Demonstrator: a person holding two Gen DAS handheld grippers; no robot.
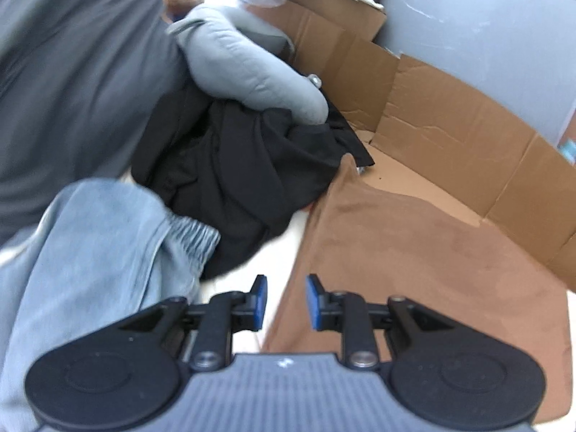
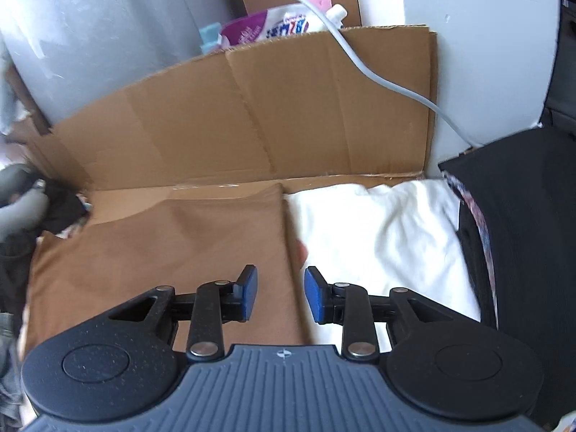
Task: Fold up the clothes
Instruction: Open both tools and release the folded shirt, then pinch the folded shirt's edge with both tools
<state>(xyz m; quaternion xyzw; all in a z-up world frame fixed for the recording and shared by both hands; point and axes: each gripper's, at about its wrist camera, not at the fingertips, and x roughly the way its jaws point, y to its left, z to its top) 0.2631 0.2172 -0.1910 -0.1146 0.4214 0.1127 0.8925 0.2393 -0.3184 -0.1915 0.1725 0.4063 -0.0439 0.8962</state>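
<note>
A folded brown garment (image 1: 414, 270) lies flat on the work surface; in the right wrist view the brown garment (image 2: 162, 248) sits beside a white garment (image 2: 381, 237). My left gripper (image 1: 286, 300) hovers open over the brown garment's left edge, nothing between its blue pads. My right gripper (image 2: 280, 293) is open above the seam where brown meets white. A crumpled black garment (image 1: 244, 176), a pale blue denim piece with an elastic waistband (image 1: 108, 252) and a grey sweatshirt (image 1: 248, 68) form a pile to the left.
Flattened cardboard (image 2: 252, 115) stands behind the clothes as a low wall, also the cardboard (image 1: 450, 133) at right. A white cable (image 2: 378, 72) hangs across it. A dark printed garment (image 2: 511, 216) lies at far right. A detergent pouch (image 2: 280, 25) sits behind.
</note>
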